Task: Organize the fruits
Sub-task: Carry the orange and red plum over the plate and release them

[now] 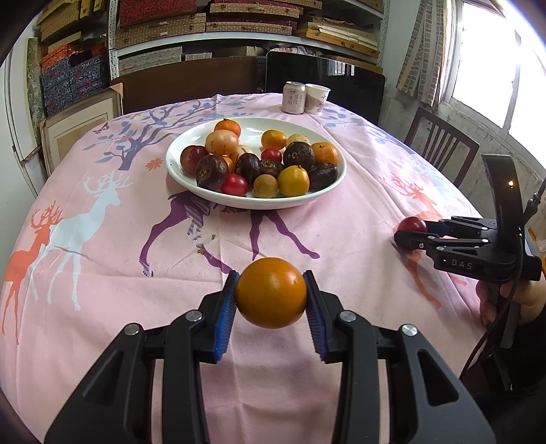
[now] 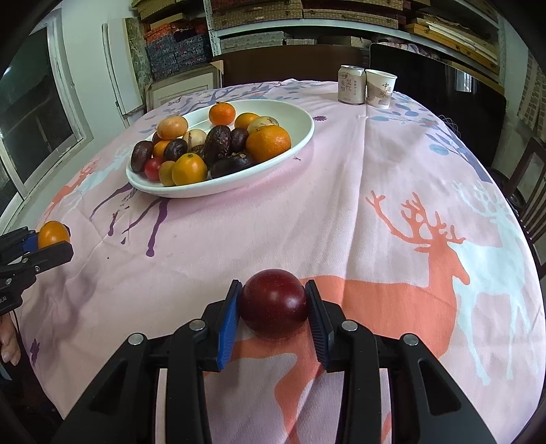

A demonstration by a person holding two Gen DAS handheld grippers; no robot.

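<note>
My left gripper (image 1: 271, 290) is shut on an orange fruit (image 1: 271, 292) and holds it above the pink tablecloth near the table's front. It also shows at the left edge of the right wrist view (image 2: 51, 239). My right gripper (image 2: 273, 300) is shut on a dark red plum (image 2: 273, 302) that rests low on the cloth, over an orange deer print. It also shows in the left wrist view (image 1: 407, 232), at the right. A white plate (image 1: 191, 186) at the table's middle holds several oranges, dark passion fruits, red tomatoes and pale fruits.
A drink can (image 1: 293, 97) and a paper cup (image 1: 316, 98) stand at the table's far edge. A wooden chair (image 1: 440, 147) is at the right. Shelves of boxes (image 1: 204, 27) fill the back wall. The tablecloth (image 1: 102, 273) covers the whole table.
</note>
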